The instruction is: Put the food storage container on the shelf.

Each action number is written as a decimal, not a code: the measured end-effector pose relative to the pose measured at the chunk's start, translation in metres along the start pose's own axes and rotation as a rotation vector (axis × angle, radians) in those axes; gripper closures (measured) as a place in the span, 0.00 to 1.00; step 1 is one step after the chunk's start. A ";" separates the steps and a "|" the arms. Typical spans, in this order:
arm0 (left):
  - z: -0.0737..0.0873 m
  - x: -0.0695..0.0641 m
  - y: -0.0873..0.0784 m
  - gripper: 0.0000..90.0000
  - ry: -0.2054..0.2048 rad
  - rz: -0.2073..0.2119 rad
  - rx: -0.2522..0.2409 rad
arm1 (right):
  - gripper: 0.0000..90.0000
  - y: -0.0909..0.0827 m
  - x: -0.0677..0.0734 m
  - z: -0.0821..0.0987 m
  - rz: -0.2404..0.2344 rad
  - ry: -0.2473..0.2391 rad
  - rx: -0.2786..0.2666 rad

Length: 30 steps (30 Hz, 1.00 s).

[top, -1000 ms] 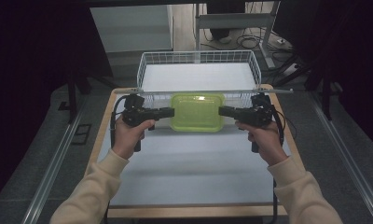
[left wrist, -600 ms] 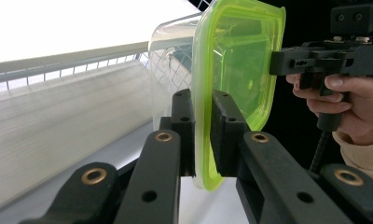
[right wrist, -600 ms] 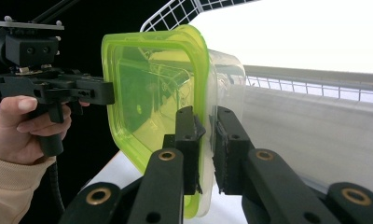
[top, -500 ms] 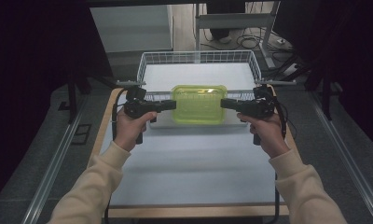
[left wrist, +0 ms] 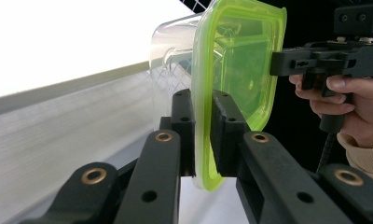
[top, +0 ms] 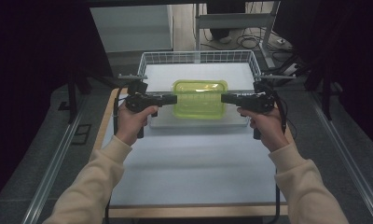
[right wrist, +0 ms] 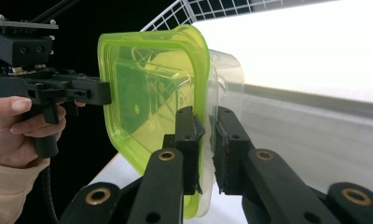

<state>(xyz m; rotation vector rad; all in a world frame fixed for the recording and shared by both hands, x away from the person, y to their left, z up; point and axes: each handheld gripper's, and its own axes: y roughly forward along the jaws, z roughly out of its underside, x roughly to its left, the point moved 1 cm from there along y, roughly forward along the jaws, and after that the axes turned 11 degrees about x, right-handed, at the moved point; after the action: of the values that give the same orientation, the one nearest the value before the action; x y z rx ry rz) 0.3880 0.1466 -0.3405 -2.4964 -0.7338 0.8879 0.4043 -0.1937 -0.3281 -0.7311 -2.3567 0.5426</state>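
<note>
White wire basket (top: 153,59) stands at the far end of the pale surface (top: 194,168), its near rim just below the carried box. Clear container with lime-green lid (top: 199,97) hangs level over the basket's near edge, between both hands. Lid translucent, rounded corners, flat-lipped; tub clear. Left tongs (top: 173,99) clenched on the lid's left rim; right tongs (top: 224,98) clenched on its right rim.

Container (top: 199,99): held between the left hand-held gripper (top: 171,99) at its left edge and the right hand-held gripper (top: 225,98) at its right edge, over the near rim of the wire basket (top: 198,58). Basket: at the table's (top: 189,163) far end. Hands: near side of the container.
</note>
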 end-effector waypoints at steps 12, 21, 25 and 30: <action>-0.017 0.005 0.003 0.90 -0.008 -0.004 -0.005 | 0.90 -0.001 -0.006 -0.015 0.010 0.012 -0.007; -0.029 0.010 0.008 0.90 -0.006 -0.013 -0.001 | 0.90 0.000 -0.012 -0.025 0.021 0.027 -0.012; -0.032 0.010 0.010 0.90 -0.006 -0.015 0.002 | 0.90 0.001 -0.015 -0.026 0.022 0.033 -0.011; -0.037 0.011 0.012 0.90 -0.006 -0.016 0.005 | 0.90 0.000 -0.019 -0.029 0.024 0.042 -0.019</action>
<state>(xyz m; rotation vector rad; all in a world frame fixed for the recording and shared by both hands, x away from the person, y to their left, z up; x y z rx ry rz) 0.4240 0.1371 -0.3248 -2.4813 -0.7519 0.8912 0.4356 -0.1994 -0.3145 -0.7728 -2.3201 0.5105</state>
